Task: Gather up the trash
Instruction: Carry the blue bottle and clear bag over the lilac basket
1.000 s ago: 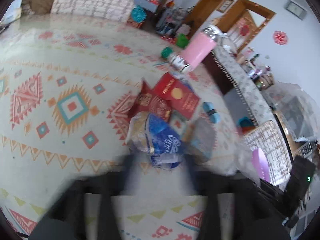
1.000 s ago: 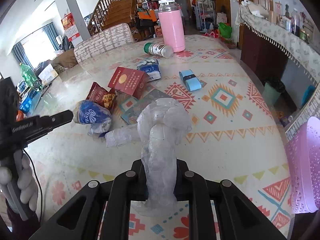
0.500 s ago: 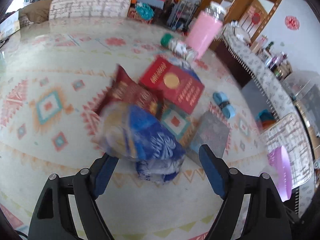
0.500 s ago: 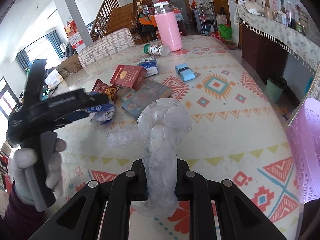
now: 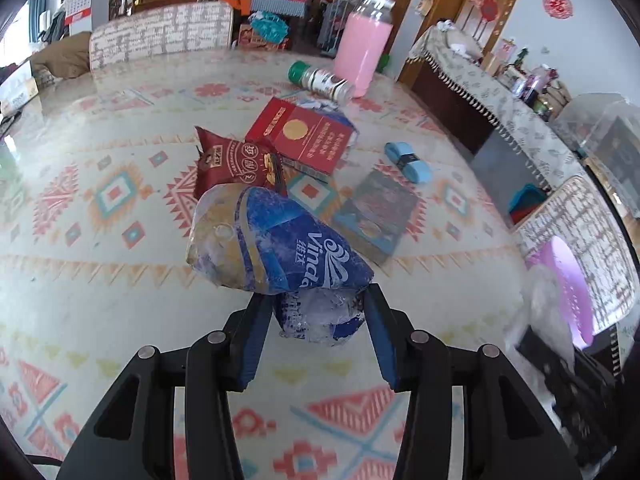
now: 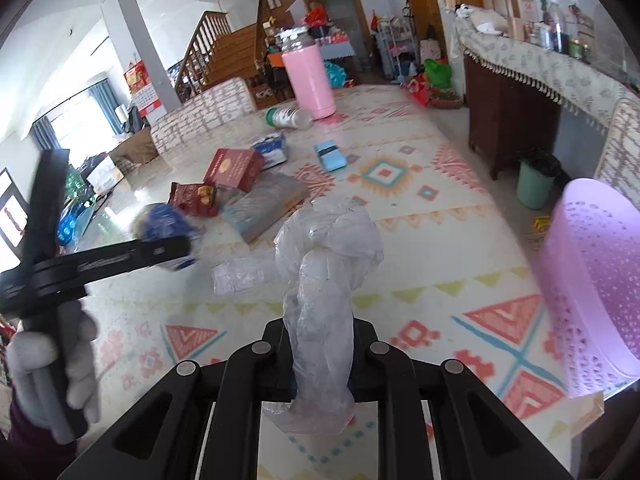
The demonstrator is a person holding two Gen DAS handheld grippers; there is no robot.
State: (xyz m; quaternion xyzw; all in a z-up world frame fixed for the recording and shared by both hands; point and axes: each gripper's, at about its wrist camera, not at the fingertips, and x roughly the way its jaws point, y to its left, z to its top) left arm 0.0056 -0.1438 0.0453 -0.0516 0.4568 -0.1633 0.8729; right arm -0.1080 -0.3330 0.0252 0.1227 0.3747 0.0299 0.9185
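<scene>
A crumpled blue tissue wrapper (image 5: pixel 280 248) sits between the fingers of my left gripper (image 5: pixel 318 300). The jaws are closing and both blue pads press on its lower end. From the right wrist view, the left gripper (image 6: pixel 176 248) reaches in from the left, and the wrapper (image 6: pixel 164 220) is blurred at its tip. My right gripper (image 6: pixel 322 332) is shut on a knotted clear plastic bag (image 6: pixel 328 248) that stands up between its fingers. A lilac perforated basket (image 6: pixel 592 280) stands at the table's right edge.
On the patterned tablecloth lie a red snack bag (image 5: pixel 236 164), a red box (image 5: pixel 308 136), a grey book (image 5: pixel 376 216), a light blue pack (image 5: pixel 408 156), a green-capped bottle (image 5: pixel 320 80) and a flat clear wrapper (image 6: pixel 240 276). A pink flask (image 5: pixel 364 52) stands behind. A gloved hand (image 6: pixel 48 360) holds the left gripper.
My left gripper came in around the blue wrapper and its jaws narrowed onto it. My right gripper, with the clear bag, drew nearer the lilac basket.
</scene>
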